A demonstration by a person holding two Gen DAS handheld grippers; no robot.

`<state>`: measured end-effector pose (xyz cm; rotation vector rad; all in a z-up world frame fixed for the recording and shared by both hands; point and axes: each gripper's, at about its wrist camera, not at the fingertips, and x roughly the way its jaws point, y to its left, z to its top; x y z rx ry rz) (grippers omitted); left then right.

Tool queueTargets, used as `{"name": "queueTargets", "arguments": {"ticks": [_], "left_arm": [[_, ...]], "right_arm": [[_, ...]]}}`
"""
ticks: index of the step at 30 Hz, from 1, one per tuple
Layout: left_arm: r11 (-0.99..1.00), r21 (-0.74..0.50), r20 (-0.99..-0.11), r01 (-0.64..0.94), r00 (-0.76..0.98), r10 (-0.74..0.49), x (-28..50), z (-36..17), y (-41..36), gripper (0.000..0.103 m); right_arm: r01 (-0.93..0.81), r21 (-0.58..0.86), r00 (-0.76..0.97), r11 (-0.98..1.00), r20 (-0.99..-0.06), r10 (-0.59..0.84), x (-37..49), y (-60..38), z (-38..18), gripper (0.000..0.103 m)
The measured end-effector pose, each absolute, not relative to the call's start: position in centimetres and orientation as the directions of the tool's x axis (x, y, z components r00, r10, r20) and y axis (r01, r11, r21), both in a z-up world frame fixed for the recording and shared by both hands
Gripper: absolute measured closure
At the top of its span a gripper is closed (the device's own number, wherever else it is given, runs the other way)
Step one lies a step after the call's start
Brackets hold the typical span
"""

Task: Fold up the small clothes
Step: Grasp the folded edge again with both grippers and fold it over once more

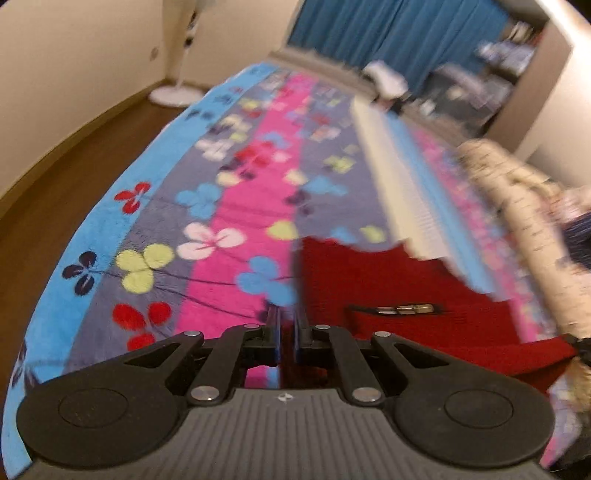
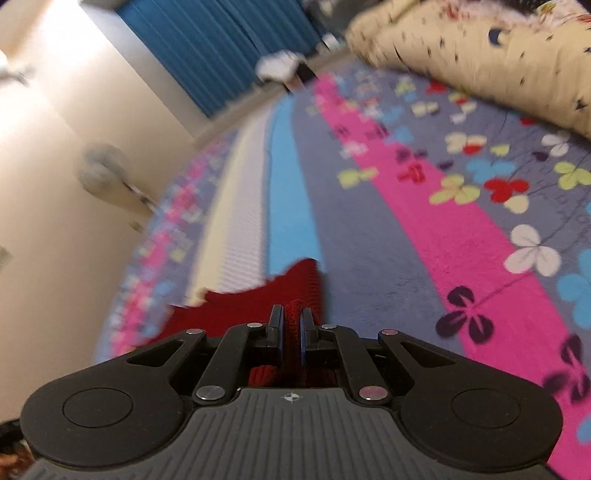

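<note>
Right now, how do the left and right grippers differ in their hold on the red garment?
The right gripper visibly pinches a bunched fold of the red knit garment; the left gripper sits at its edge, with no cloth clearly shown between its fingers. Both have fingers nearly together above the floral blanket.

Left black two-finger gripper (image 1: 287, 325) low over the bed, jaws nearly together at the edge of a red knitted garment (image 1: 406, 295), flowered pink, grey and blue bedspread (image 1: 207, 206) beneath, blue curtain (image 1: 399, 33) beyond.
</note>
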<state>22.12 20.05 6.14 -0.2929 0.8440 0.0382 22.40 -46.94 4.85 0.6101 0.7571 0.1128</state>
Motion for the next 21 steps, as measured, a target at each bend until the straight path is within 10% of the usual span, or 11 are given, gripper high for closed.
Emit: {"name": "queueTargets", "arguments": {"ticks": [6, 12, 16, 21], "left_arm": [[0.928, -0.31, -0.748, -0.206, 0.655, -0.104, 23.8, 4.1, 23.1, 0.102], [0.948, -0.287, -0.758, -0.136, 0.637, -0.138, 22.3, 4.0, 22.6, 0.085], [0.967, -0.243, -0.799, -0.079, 0.582, -0.153, 22.6, 3.0, 21.1, 0.053], [0.986, -0.165, -0.829, 0.004, 0.541, -0.141, 24.1, 1.5, 18.5, 0.045]], "right_arm": [[0.272, 0.591, 0.691, 0.76, -0.669, 0.273, 25.0, -47.3, 0.0, 0.07], [0.236, 0.59, 0.782, 0.772, -0.587, 0.209, 22.3, -50.2, 1.7, 0.065], [0.188, 0.554, 0.71, 0.811, -0.648, 0.278, 22.3, -49.9, 0.3, 0.065], [0.067, 0.469, 0.662, 0.881, -0.681, 0.312, 23.4, -47.5, -0.3, 0.053]]}}
